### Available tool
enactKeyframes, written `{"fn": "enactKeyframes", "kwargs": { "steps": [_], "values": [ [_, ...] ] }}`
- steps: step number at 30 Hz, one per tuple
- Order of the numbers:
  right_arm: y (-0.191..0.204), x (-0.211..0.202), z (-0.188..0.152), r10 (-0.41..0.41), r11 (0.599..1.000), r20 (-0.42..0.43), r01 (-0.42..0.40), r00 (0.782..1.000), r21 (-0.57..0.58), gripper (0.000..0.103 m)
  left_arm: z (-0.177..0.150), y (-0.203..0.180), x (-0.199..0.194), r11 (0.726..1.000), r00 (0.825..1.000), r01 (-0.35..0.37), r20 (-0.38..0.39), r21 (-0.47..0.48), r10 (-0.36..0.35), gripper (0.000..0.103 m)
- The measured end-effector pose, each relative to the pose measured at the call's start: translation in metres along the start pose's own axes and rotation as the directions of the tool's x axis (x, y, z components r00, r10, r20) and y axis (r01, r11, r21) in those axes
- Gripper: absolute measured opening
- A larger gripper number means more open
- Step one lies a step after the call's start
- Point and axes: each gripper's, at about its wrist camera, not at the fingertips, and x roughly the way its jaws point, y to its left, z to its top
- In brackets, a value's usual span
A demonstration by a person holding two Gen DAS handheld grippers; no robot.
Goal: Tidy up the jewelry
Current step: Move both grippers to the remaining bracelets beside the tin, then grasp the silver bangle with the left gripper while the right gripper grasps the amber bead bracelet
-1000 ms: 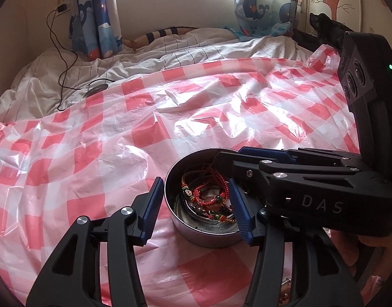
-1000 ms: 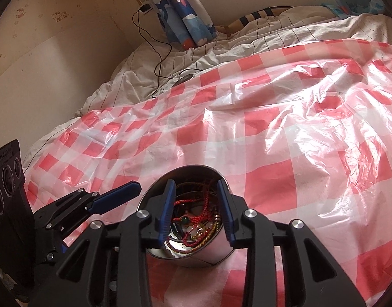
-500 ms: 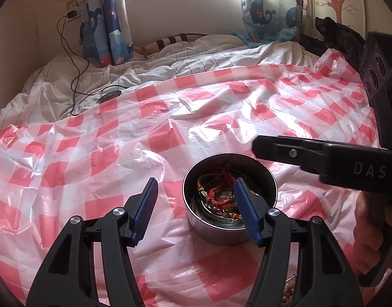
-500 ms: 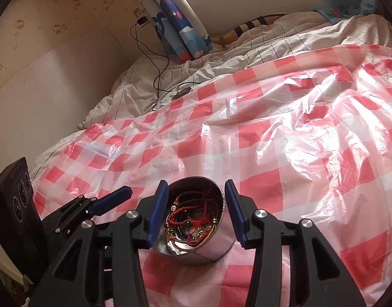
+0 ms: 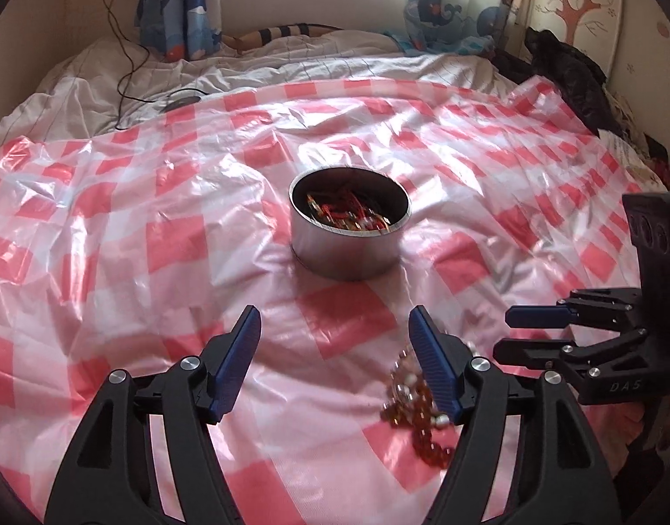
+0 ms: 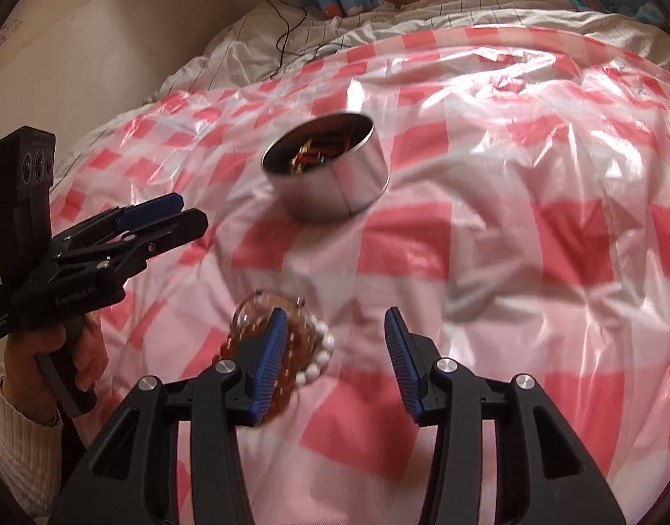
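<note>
Both my grippers, left (image 5: 335, 350) and right (image 6: 335, 350), are spread wide, holding nothing. Tin (image 5: 350, 223) well ahead of the fingers already holds a tangle of red jewelry. Amber beads (image 6: 299, 350) lie loose on the sheet (image 5: 159, 240), partly behind my right gripper's left finger. I judge those remain to go in.

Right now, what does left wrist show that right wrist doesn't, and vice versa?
Left wrist only: the left gripper head-on, open and empty; a dark heap at the bed's far right. Right wrist only: the hand holding the left gripper; white beads among the loose beads. Both: tin of jewelry on the checked sheet, the bead pile, right gripper open.
</note>
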Motion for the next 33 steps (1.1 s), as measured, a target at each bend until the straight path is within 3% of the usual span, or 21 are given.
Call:
{"fn": "enactKeyframes", "kwargs": {
  "steps": [5,10,14,17,19,21,24,27,30,33],
  "values": [
    [0.018,0.005,-0.012,0.002,0.999,0.0,-0.002,1.0,-0.041,0.045,-0.027,-0.011,0.003,0.998,0.998,-0.004,-0.057,0.067,0.008,0.067],
    [0.029,0.016,-0.017,-0.029,0.995,-0.02,0.026,0.999,-0.1,0.043,-0.022,0.008,-0.003,1.0,1.0,-0.011,-0.016,-0.023,0.011,0.071],
    [0.036,0.018,-0.02,-0.113,0.977,-0.021,0.107,0.993,-0.187,0.038,-0.019,0.026,-0.001,0.995,0.999,-0.035,-0.011,-0.092,0.034,0.071],
    [0.03,0.011,-0.017,-0.236,0.949,0.022,0.235,0.972,-0.211,0.038,-0.017,0.031,-0.002,0.993,0.999,-0.038,0.005,-0.109,0.039,0.071],
    [0.016,0.003,-0.013,-0.304,0.934,0.048,0.308,0.951,-0.181,0.038,-0.017,0.025,-0.003,0.997,1.0,-0.013,0.02,-0.081,0.015,0.071],
    [0.002,-0.005,-0.01,-0.326,0.934,0.055,0.331,0.944,-0.137,0.038,-0.017,0.009,-0.002,1.0,0.999,0.021,0.027,-0.006,-0.021,0.071],
    [-0.006,-0.009,-0.009,-0.287,0.951,0.05,0.291,0.957,-0.107,0.038,-0.019,-0.027,0.005,0.985,0.996,0.087,0.013,0.15,-0.09,0.071],
    [-0.001,-0.006,-0.009,-0.238,0.964,0.035,0.24,0.971,-0.116,0.038,-0.023,-0.054,0.017,0.963,0.995,0.101,-0.013,0.25,-0.101,0.071],
    [0.006,0.003,-0.012,-0.24,0.96,0.014,0.239,0.971,-0.143,0.038,-0.023,-0.057,0.025,0.966,0.993,0.121,-0.032,0.229,-0.117,0.071],
    [0.01,0.009,-0.012,-0.227,0.962,0.007,0.225,0.974,-0.151,0.038,-0.02,-0.044,0.03,0.976,0.984,0.175,-0.045,0.126,-0.17,0.07]
  ]
}}
